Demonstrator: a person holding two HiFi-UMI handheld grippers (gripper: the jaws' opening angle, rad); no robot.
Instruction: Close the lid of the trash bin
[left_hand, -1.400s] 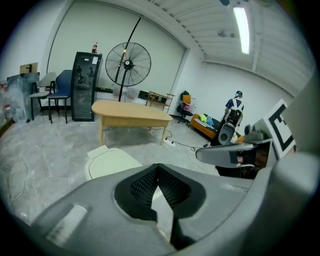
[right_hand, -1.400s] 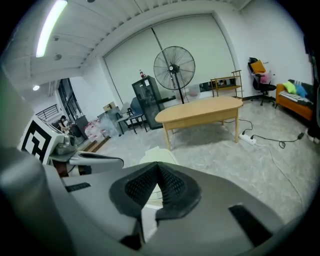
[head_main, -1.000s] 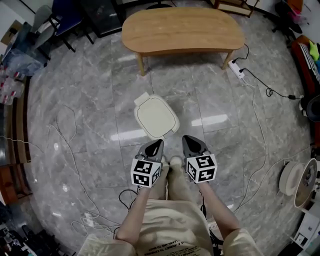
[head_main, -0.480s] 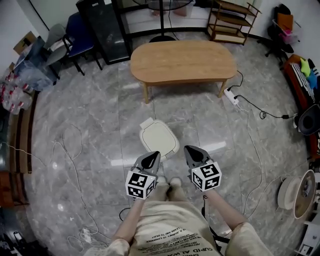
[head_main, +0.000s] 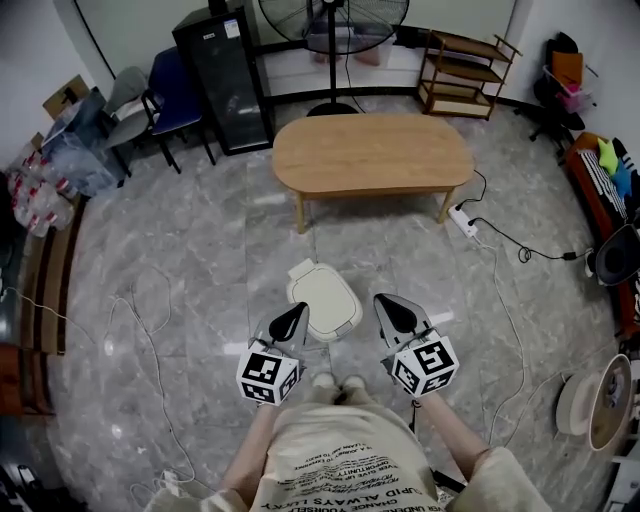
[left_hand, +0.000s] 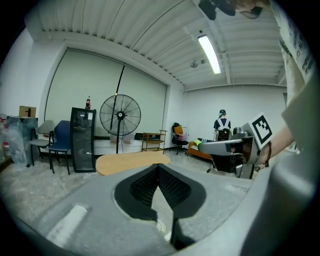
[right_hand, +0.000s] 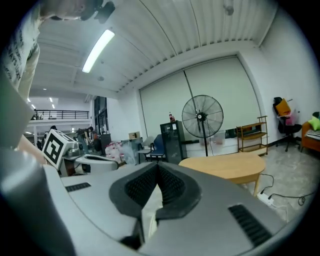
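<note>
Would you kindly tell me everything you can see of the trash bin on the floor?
The trash bin is a cream-white one, plastic by the look. Its rounded rectangular lid lies shut, with a tab at the far left corner. It stands upright on the grey stone floor between the wooden table and the person's feet.

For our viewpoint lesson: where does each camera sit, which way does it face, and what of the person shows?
Head view: on the head, facing steeply down at the trash bin; forearms, shirt, feet, left gripper and right gripper show.
Left gripper view: on that gripper, facing about level past its shut jaws; the right forearm shows.
Right gripper view: likewise, jaws shut; the shirt shows.
Shared: both gripper views show the table and fan.
</note>
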